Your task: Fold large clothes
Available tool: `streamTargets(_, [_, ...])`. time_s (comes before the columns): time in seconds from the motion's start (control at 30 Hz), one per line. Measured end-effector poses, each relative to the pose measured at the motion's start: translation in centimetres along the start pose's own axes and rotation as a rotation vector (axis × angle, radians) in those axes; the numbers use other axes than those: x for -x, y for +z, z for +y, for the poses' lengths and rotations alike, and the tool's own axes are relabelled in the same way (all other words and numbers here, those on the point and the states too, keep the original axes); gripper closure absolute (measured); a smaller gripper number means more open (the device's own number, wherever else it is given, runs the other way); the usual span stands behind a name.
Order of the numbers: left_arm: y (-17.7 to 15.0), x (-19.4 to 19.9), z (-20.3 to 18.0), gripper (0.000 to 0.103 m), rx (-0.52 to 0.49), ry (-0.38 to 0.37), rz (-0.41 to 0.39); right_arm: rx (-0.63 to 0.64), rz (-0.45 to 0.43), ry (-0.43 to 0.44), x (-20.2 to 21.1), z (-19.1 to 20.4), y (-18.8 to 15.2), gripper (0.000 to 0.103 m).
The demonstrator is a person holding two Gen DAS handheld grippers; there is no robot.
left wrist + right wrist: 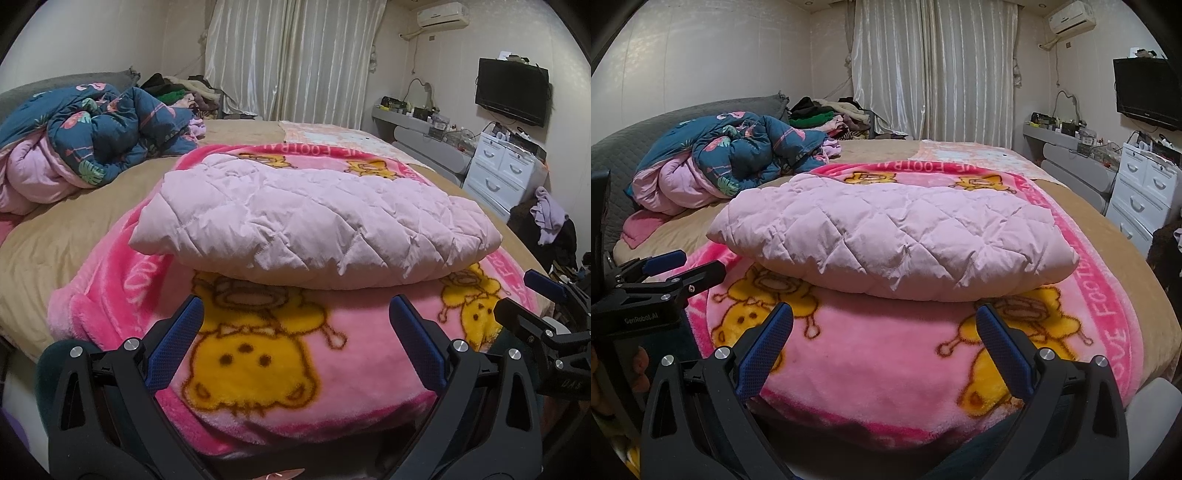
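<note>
Nearest to us, our left tool (pixel 295 332) stands wide open with its blue-padded fingers (pixel 177 343) spread and nothing between them, hovering over the front edge of the pink fleece blanket with yellow cartoon figures (pixel 295 369). Our right tool (pixel 884 332) is spread just as wide and also holds nothing; in the left wrist view it shows at 3 o'clock, beside the left one.

Beyond both tools, at 12 o'clock, the pale pink quilted padded garment (pixel 886 243) lies folded into a thick, puffy rectangle on top of the blanket, apart from both tools.

The blanket covers the near part of the tan-sheeted bed (pixel 55 236). Farther back at 10 o'clock, a crumpled dark blue flamingo-print duvet with pink lining (pixel 92 136) sits heaped on the bed. At 2 o'clock, a white drawer unit (pixel 506 170) stands against the wall under a black wall-mounted television (pixel 511 92). Farthest off, pale striped curtains (pixel 934 66) hang at 12 o'clock.
</note>
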State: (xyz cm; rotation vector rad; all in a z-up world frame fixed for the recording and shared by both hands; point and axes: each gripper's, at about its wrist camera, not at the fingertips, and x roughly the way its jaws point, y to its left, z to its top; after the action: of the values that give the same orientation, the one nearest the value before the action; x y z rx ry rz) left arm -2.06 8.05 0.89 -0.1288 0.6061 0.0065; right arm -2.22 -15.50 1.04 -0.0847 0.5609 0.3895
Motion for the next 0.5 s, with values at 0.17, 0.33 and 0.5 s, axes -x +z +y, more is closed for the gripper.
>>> streamTargets(0.17, [0.02,0.15,-0.06,0.009,-0.005,0.000,-0.005,0.002,0.000,0.001,0.01,0.01,0.06,0.004])
streamTargets(0.33, [-0.02,0.17,-0.11,0.009,-0.006,0.004,-0.005,0.006,0.000,0.001,0.03,0.14,0.20,0.004])
streamTargets(0.5, [0.01,0.33,-0.09,0.009,-0.007,0.006,-0.009,0.006,-0.002,0.001,0.06,0.14,0.19,0.004])
